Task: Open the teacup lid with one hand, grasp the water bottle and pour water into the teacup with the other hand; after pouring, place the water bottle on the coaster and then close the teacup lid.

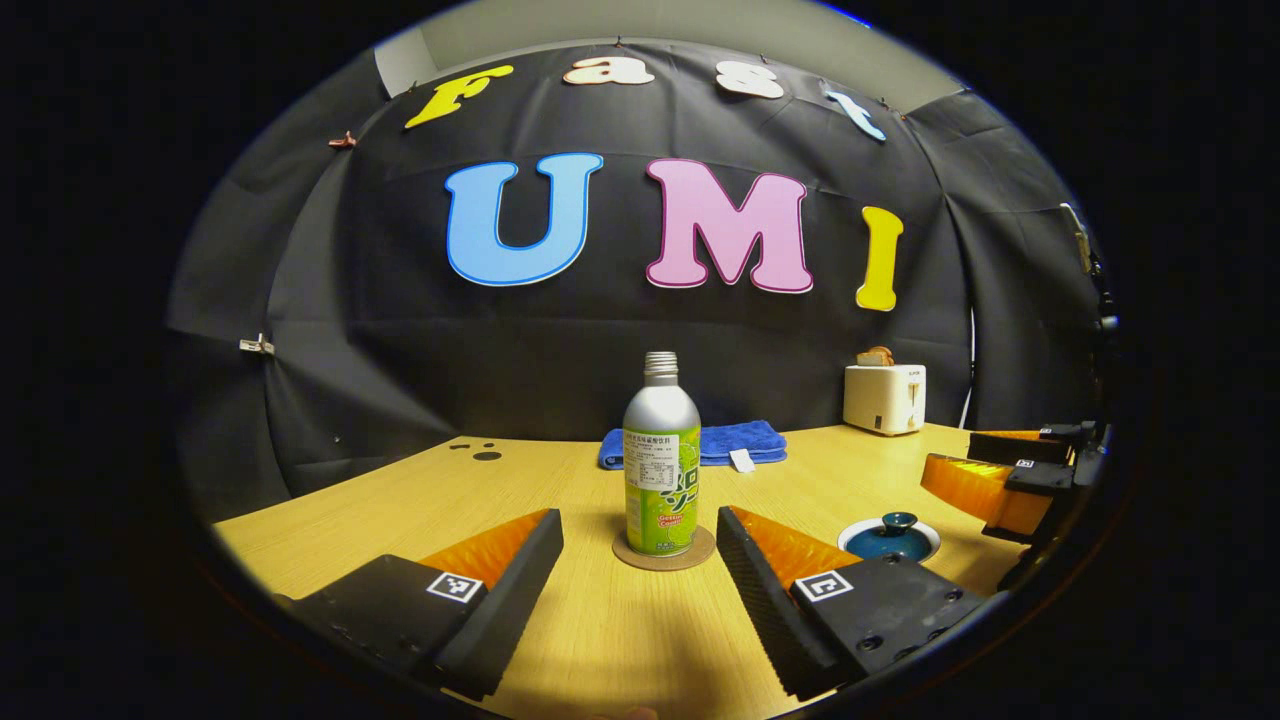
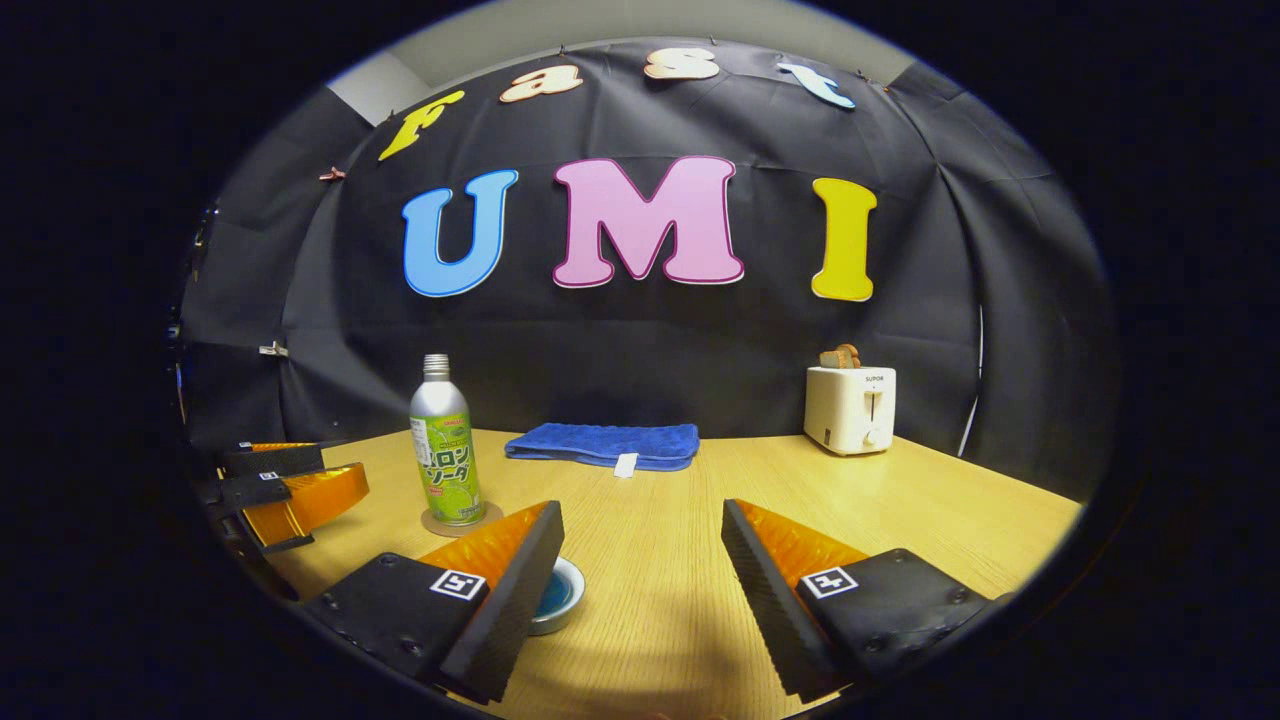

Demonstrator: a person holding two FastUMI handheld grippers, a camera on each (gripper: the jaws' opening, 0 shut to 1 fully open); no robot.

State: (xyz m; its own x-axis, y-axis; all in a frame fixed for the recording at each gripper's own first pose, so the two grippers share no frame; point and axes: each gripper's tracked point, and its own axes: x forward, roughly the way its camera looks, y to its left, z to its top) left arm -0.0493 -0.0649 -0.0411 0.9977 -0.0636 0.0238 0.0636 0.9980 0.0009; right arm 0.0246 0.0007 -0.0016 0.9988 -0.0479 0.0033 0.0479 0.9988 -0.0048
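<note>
Water bottle (image 1: pixel 661 468) standing upright on the round coaster (image 1: pixel 664 552) on the wooden table (image 1: pixel 600 630), directly ahead of the left gripper (image 1: pixel 640 560); its neck appears uncapped. The teacup (image 1: pixel 889 538) sits to that gripper's right with its lid (image 1: pixel 897 521) on, knob up; in the right gripper view its rim (image 2: pixel 566 590) shows just behind one finger of the right gripper (image 2: pixel 640 560). Both grippers are spread wide and hold nothing, the bottle lying between the left one's fingers but farther off. Bottle on coaster and lid in place suit either the opening of the task or its completion; the pictures do not decide which. A folded cloth (image 2: pixel 603 445) and toaster (image 2: pixel 851 408) stand at the back
</note>
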